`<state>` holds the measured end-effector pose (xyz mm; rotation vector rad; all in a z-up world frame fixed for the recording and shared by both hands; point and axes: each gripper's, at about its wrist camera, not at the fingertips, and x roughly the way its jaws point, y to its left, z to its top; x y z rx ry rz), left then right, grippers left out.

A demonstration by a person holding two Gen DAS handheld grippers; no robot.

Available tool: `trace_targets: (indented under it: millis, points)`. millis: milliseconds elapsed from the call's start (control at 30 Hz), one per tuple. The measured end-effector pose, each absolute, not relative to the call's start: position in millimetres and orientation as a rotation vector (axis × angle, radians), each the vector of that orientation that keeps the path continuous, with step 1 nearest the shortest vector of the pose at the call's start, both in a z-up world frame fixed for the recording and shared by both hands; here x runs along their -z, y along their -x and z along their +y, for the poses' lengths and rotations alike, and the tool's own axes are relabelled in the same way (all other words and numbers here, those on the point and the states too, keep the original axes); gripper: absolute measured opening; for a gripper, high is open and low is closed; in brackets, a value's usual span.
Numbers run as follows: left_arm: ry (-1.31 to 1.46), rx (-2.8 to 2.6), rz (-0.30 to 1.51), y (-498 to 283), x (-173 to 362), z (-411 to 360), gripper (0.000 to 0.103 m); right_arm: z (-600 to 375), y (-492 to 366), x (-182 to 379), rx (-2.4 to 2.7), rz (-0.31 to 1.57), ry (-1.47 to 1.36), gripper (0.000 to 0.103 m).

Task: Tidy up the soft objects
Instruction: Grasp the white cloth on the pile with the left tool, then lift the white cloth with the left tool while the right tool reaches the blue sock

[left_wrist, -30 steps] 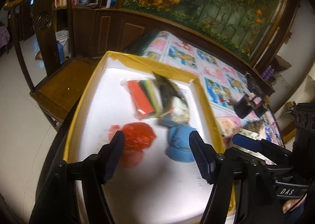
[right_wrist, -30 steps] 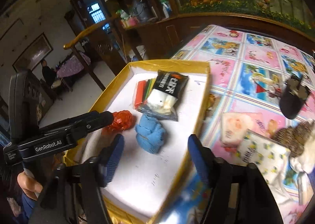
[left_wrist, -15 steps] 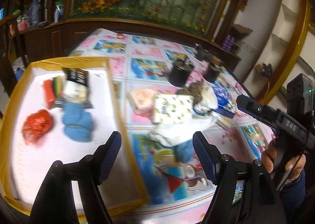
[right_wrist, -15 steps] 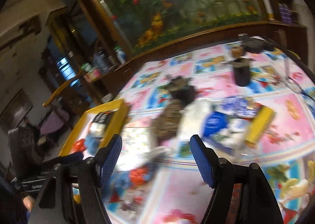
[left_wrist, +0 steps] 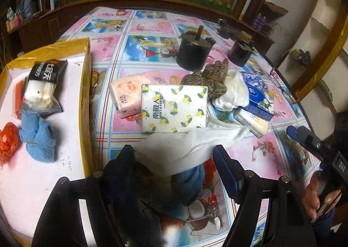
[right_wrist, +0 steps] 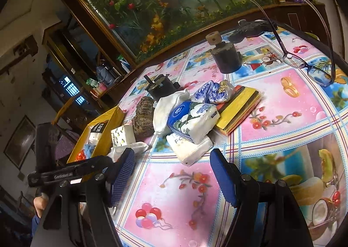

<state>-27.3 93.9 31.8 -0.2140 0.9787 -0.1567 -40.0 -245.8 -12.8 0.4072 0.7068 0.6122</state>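
From the left wrist, the left gripper [left_wrist: 174, 160] gapes empty over a limp white cloth [left_wrist: 191, 142] beside the yellow-rimmed tray [left_wrist: 86, 94] holding a nubbly blue towel [left_wrist: 38, 138]. From the right wrist, the right gripper [right_wrist: 171, 171] gapes over bare glossy tablecloth [right_wrist: 178, 199], near crinkly tissue packs [right_wrist: 193, 120].

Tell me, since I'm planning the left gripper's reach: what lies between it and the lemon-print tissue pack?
In the left wrist view, a white cloth lies between the open left gripper and the lemon-print tissue pack, overlapping the pack's near edge.
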Motion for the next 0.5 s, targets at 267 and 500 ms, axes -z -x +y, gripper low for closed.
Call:
trace_targets:
  millis: [267,500]
  points:
    - [0.148,0.444,0.974,57,-44,42,0.072,-251,35,16,-0.648,0.699,-0.462,0.076]
    - [0.037,0.374,0.964,56,-48,24,0.072,-252,37,14,-0.659,0.683,-0.469,0.076]
